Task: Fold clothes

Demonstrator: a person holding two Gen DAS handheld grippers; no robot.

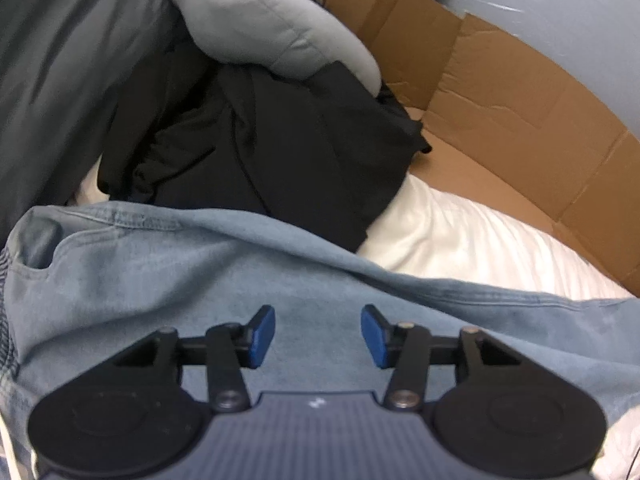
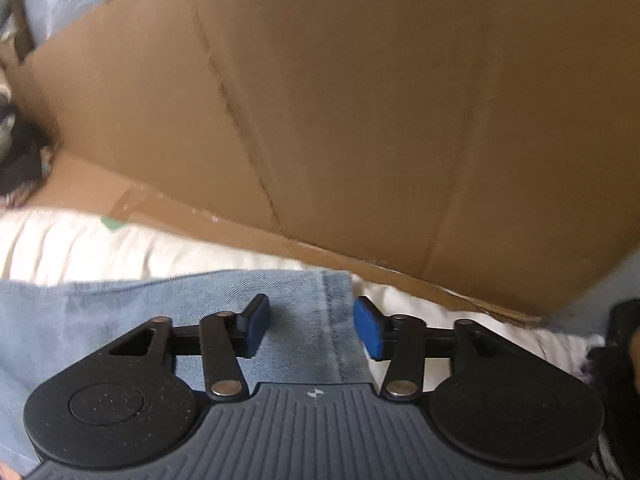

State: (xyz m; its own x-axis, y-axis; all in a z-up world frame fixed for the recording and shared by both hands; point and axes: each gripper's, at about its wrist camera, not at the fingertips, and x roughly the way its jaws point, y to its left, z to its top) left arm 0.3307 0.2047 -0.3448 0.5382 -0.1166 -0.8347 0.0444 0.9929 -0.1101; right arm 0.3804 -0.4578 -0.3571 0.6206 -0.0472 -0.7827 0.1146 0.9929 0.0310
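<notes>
White bedding (image 1: 460, 236) covers a bed, walled at the far side by flattened cardboard (image 2: 360, 120). Light blue jeans (image 1: 160, 280) lie spread across the bedding, long axis running side to side beneath both tools. Left tool (image 1: 318, 336) hovers over the broad middle of the denim, jaws wide and empty. Right tool (image 2: 311, 330) sits at the jeans' right end, its wide, empty jaws straddling a stitched edge (image 2: 334, 320), with bare bedding just beyond. Behind the jeans, nearer the left tool, sits a pile of black (image 1: 280, 152) and grey clothes (image 1: 272, 24).
</notes>
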